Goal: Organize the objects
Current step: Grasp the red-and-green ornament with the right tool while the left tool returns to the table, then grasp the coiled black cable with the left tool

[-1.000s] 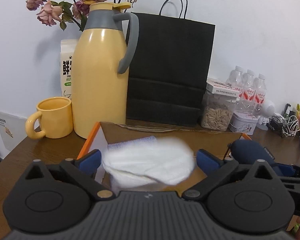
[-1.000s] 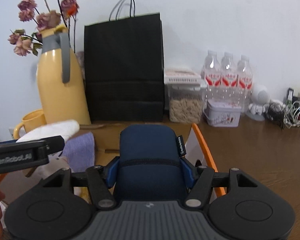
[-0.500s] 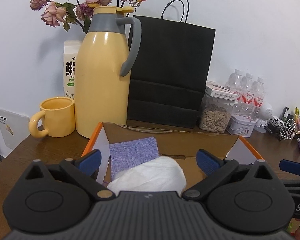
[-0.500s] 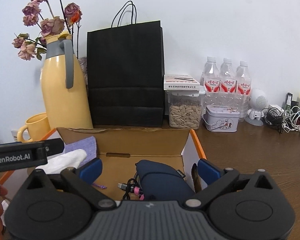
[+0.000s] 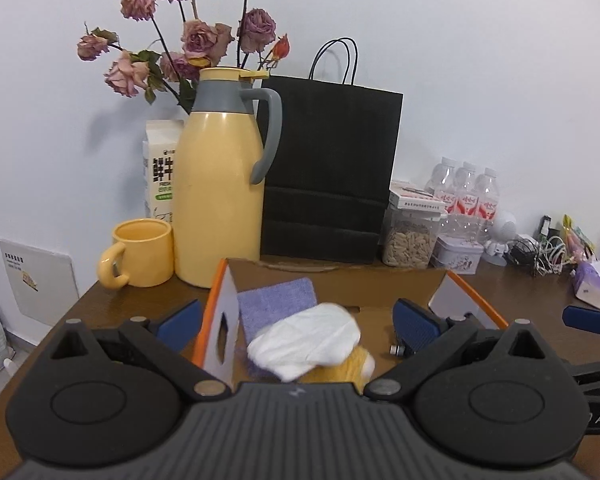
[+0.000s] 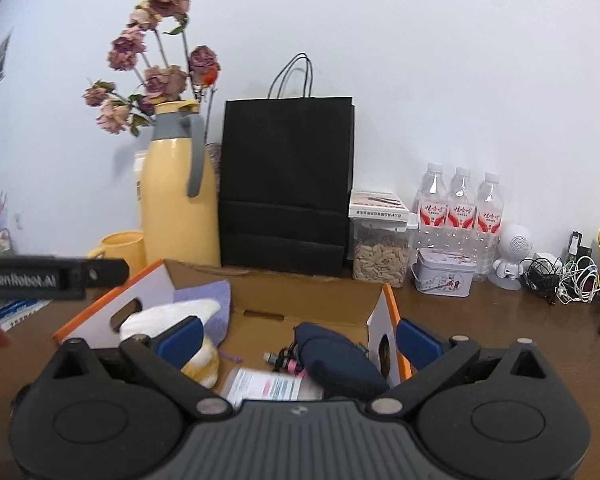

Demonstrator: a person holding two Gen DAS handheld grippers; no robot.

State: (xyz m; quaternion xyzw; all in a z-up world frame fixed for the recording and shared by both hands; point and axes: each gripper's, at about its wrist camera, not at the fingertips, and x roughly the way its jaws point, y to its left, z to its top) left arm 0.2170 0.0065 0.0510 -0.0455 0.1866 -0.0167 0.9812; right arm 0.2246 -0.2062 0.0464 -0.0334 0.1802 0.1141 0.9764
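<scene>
Brown bench [image 5: 112,300] carried cardboard box [image 6: 324,300]. Right view alone showed soft navy pouch [image 6: 336,356] inside; left view, crumpled white cloth [image 5: 306,340]. Both my tools [image 5: 298,322] [image 6: 300,338] gaped wide, empty.

One open cardboard box with orange-edged flaps [image 6: 268,292], one tall yellow thermos jug [image 5: 218,200], one yellow ceramic mug [image 5: 140,254], one black paper bag [image 6: 286,184], three clear plastic water bottles [image 6: 462,208].
</scene>
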